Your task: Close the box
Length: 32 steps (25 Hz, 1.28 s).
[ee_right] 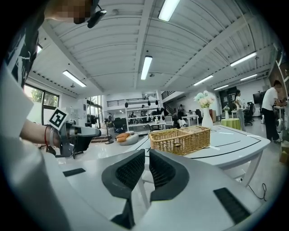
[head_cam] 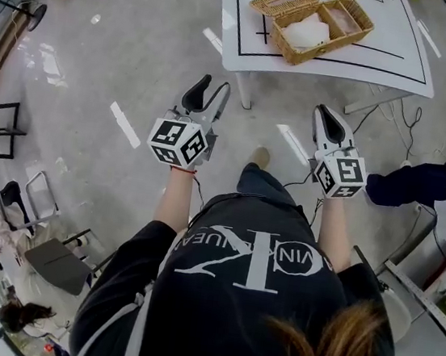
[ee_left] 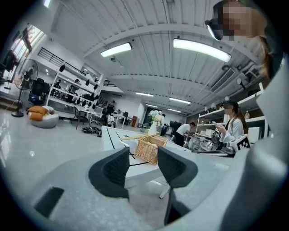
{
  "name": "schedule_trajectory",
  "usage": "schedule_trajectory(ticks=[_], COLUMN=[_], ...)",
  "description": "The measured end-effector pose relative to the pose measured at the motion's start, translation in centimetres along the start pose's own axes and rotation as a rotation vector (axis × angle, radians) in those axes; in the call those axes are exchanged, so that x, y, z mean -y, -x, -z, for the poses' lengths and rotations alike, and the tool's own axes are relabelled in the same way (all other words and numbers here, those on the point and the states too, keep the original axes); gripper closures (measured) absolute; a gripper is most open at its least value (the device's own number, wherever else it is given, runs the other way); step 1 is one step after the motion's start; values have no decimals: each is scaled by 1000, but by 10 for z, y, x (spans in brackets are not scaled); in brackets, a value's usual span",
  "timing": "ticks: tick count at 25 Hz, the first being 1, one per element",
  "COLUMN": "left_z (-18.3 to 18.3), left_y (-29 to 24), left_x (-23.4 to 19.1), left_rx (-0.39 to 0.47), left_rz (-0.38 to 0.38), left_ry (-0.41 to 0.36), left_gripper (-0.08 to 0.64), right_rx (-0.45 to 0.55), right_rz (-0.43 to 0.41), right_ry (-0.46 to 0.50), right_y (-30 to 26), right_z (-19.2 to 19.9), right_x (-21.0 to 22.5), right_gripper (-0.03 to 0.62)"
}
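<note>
Two grippers, one wicker box, one table. The left gripper (head_cam: pixel 211 90) and the right gripper (head_cam: pixel 326 116) are held out side by side on the person's outstretched forearms, each with its marker cube nearest the wrist, and both point roughly level over the bare floor. The left gripper's jaws stand clearly apart with nothing between them. The right gripper's jaws are drawn together to a bare sliver and are just as empty. The box (head_cam: pixel 324 28) sits well ahead of both sets of tips, on the white table (head_cam: pixel 400 70) with black lines, more in line with the right gripper than with the left. Its single lid (head_cam: pixel 283 2) is thrown back open on the side towards the left gripper, and one white cloth (head_cam: pixel 305 33) lies inside.
</note>
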<state>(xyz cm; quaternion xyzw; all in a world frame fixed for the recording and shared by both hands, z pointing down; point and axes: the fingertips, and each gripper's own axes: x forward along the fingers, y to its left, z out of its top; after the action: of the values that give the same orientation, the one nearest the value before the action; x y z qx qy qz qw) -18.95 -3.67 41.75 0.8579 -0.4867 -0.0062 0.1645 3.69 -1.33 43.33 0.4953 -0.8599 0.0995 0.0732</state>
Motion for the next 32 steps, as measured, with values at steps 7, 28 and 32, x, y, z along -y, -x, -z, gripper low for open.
schedule_trajectory(ticks=[7, 28, 32], left_z=[-5, -3, -2], left_y=[-56, -140, -152], left_x=[-16, -35, -46], left_rx=[-16, -45, -40], left_rz=[22, 77, 72], left_ry=[106, 394, 482], left_gripper=[350, 281, 272], right_rx=[-19, -68, -81], right_rz=[15, 34, 34], right_ry=[8, -22, -36], right_y=[-32, -60, -67], right_z=[-4, 8, 10], right_x=[29, 65, 70], right_gripper=[580, 580, 580])
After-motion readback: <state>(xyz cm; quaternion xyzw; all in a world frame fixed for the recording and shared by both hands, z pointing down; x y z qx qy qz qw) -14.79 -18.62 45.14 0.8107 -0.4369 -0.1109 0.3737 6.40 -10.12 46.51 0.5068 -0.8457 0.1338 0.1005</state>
